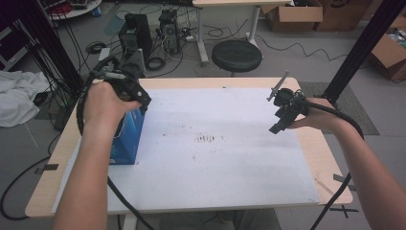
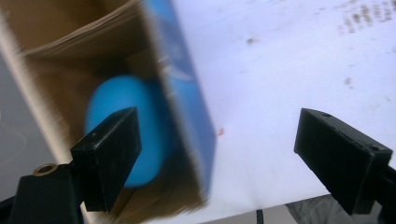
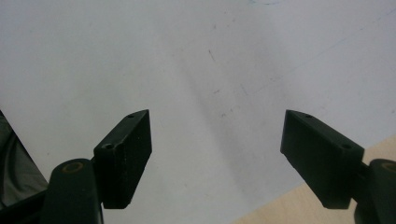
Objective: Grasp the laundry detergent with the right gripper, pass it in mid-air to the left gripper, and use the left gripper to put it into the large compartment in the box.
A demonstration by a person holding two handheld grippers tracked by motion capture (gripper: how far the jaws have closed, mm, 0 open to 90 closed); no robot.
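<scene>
Inside blue box (image 2: 187,93), blue ball (image 2: 140,135).

- A grey floor (image 1: 306,62) is strewn with cables beyond both grippers.
- A black stool (image 1: 236,55) and cardboard boxes (image 1: 293,15) are seen farther off.

The left gripper (image 2: 217,154) has its two black jaws wide apart. One jaw sits in front of an open blue box (image 2: 187,102) with brown cardboard inside. A round blue ball (image 2: 116,100) lies in the box. The other jaw is over the white table (image 2: 280,70), which has small dark marks.
</scene>
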